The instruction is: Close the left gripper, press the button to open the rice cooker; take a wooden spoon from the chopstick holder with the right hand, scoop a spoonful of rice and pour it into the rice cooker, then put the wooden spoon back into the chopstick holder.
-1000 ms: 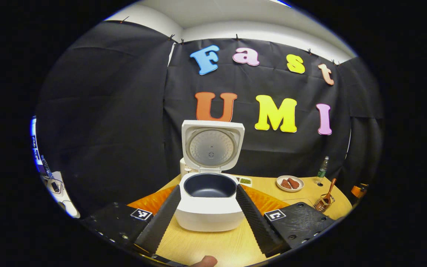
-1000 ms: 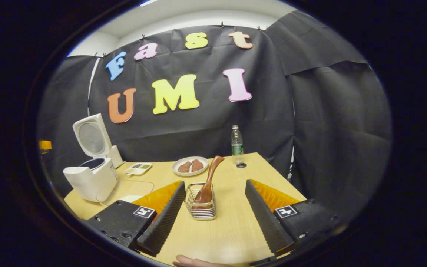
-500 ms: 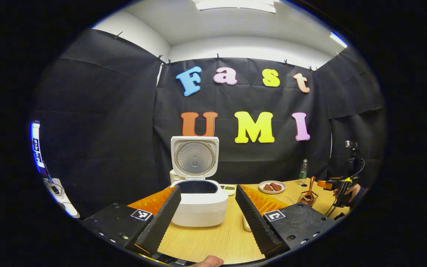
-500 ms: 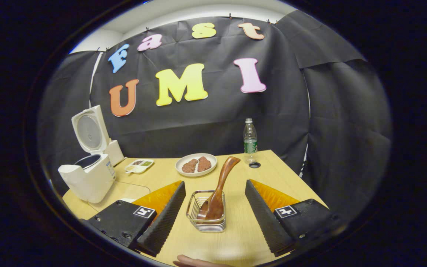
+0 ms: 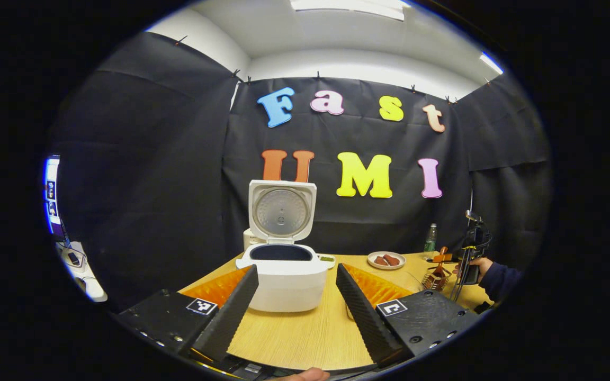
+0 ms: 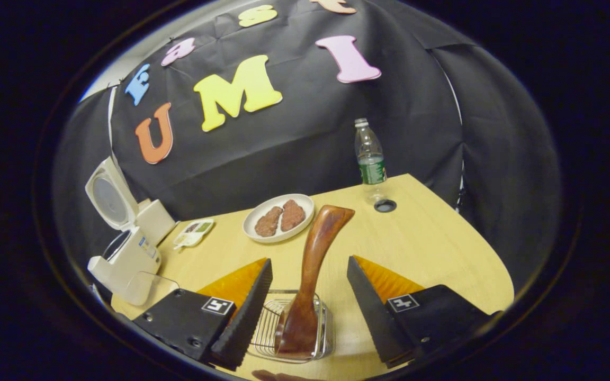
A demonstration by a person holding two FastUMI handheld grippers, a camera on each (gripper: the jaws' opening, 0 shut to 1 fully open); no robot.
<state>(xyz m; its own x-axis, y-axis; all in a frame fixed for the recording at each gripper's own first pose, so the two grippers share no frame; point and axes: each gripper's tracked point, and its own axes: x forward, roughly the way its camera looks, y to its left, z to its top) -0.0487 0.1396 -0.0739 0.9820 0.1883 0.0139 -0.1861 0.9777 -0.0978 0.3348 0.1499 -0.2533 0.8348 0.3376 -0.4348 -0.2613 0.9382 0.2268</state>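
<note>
Spoon pickup pending; wooden spoon (image 6: pixel 313 264) stands bowl-down in the wire chopstick holder (image 6: pixel 268 330), handle leaning up and away toward the plate (image 6: pixel 305 209) of brown food; right gripper (image 6: pixel 307 309) wide open, holding nothing, its fingers to either side of the holder and the lower handle, no contact visible; in the left gripper view the same gripper shows at the far right of the table (image 5: pixel 294 338), held in a hand (image 5: pixel 482 264) beside the holder. Rice cooker (image 5: pixel 284 275) lid upright, dark inner pot exposed, so the button step reads as done; left gripper (image 5: pixel 297 299) open and empty, fingers framing the cooker from a distance, not touching. Handling judgement: spoon rigid, light, polished and likely slick; top of handle flares, neck narrower; best grip probably mid-handle above the holder rim, across the flat faces, firm enough to stop it rotating when the bowl is loaded; lift roughly along the handle's lean, since the light wire holder may tip or drag. Water bottle (image 6: pixel 369 159) stands well clear at the far edge.
</note>
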